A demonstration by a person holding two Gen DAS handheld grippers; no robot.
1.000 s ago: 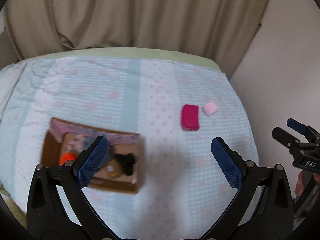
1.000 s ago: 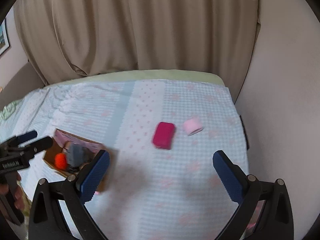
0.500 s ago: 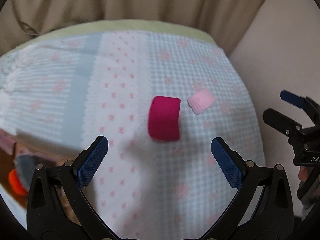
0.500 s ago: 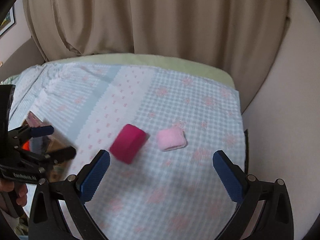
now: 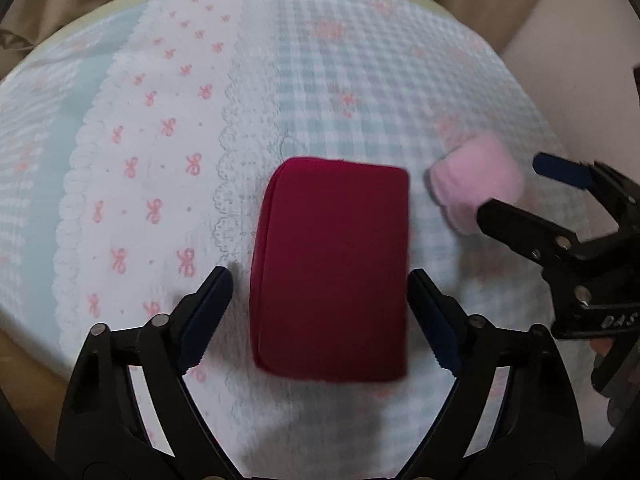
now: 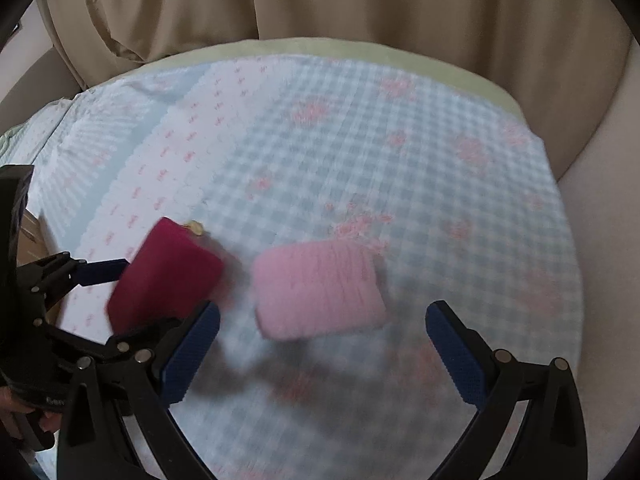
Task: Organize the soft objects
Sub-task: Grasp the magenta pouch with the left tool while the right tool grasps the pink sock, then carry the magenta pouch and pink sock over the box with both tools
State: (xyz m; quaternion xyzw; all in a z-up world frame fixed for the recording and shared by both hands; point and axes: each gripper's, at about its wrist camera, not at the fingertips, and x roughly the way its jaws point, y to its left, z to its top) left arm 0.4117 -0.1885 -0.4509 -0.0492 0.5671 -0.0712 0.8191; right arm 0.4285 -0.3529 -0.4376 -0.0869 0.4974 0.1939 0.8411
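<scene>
Left tool (image 5: 320, 300) straddled the magenta roll (image 5: 332, 268) on the bed (image 5: 360, 80) — jaws just been closing, right pad at its side, left pad apart. Right tool (image 6: 322, 354) wide open around the pink roll (image 6: 318, 292) — no contact.

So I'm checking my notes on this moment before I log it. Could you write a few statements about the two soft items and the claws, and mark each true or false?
1. The dark pink item lies between the left claw's fingers. True.
2. The right claw has lifted the light pink item. False: it lies on the bedspread, and the fingers stand apart from it.
3. The two soft items lie side by side. True.
4. The dark pink item sits inside a box. False: it lies on the bedspread.
</scene>
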